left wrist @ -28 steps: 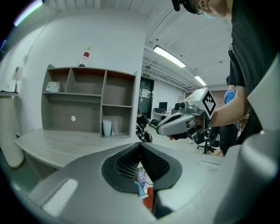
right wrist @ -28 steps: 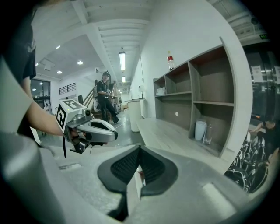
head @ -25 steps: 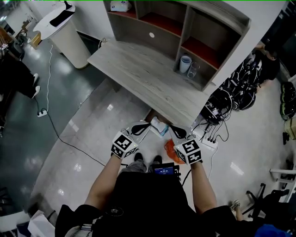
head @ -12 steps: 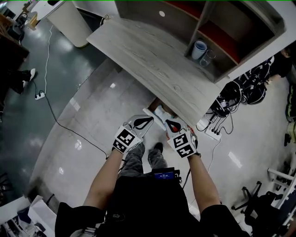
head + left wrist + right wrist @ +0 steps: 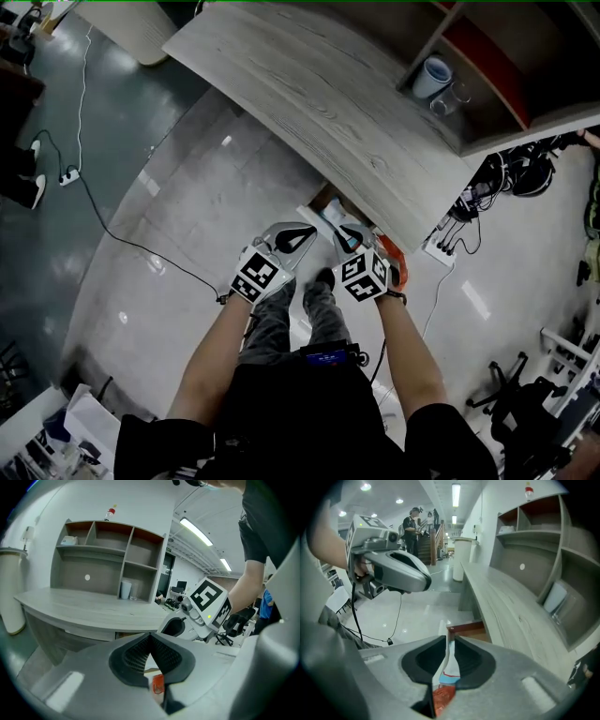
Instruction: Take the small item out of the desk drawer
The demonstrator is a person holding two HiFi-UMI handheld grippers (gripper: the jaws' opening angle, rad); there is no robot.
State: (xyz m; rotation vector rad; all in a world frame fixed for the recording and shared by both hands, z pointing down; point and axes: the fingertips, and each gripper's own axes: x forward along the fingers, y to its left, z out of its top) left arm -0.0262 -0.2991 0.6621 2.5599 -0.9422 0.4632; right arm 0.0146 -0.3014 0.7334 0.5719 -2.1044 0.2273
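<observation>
Left gripper (image 5: 302,235) is closed right up with nothing in it. It's hanging just left of the open drawer (image 5: 317,199), which sticks out from under the surface (image 5: 319,103).

The item (image 5: 330,221) is lying in that drawer. As far as I can make out it's a small white packet with a blue band. My guess is it's light and thin, more a soft wrapper than a hard box, so it'd crumple or slide before it breaks. I'd pinch it across the narrow width near the end facing me, squeeze gently, and lift straight up so it clears the drawer's edge.

Right gripper (image 5: 347,234) is over the drawer, pointing down into it. Its jaws have just been opening and stand a narrow slit apart, with nothing between them and no contact with the item yet.

On the views: only the head view shows both grippers side by side at the drawer, and how the drawer sits tucked under the surface's edge. The right gripper view gives what that one can't, the slit itself. The item is lined up through it, with an orange thing (image 5: 443,696) lower in the gap. The left gripper view shows its own jaws shut and the right gripper side-on, but I can't pick out the item there.
</observation>
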